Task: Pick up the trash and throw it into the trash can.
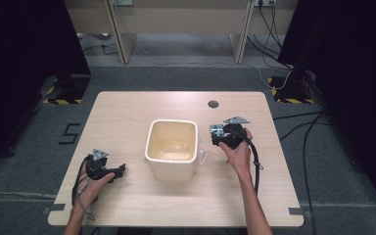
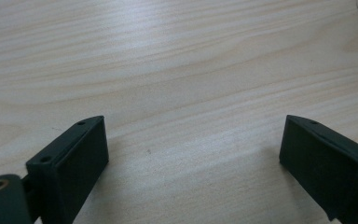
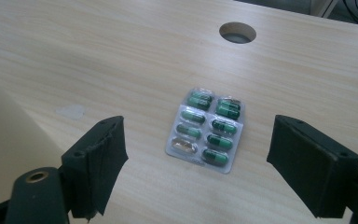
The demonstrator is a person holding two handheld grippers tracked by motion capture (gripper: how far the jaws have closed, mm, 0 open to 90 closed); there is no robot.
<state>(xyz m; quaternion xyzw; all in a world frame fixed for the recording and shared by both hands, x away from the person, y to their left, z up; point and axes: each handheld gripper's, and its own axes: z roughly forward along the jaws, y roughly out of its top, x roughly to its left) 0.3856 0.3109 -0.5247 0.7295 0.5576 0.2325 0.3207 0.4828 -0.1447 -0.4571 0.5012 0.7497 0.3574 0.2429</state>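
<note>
- A lab or recording room, not a home; a lone pale wooden table [image 1: 127, 112] stands mid-frame on grey carpet [image 1: 176, 78]
- Black curtains [image 1: 24, 44] close off the upper left and upper right of the high view
- Stand bases edged with yellow-and-black hazard tape [image 1: 61, 101] sit beside the table's far corners
- Loose cables [image 1: 303, 127] trail over the floor at right; plain beige desks [image 1: 176, 19] line the top edge
- A mark of black tape [image 1: 69, 133] lies on the carpet at left

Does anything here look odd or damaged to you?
Yes: in the blister pack of green capsules lying flat on the table, one pocket at its near left corner looks pale and crumpled, seemingly emptied. A faint pale smudge also marks the wood.
</note>
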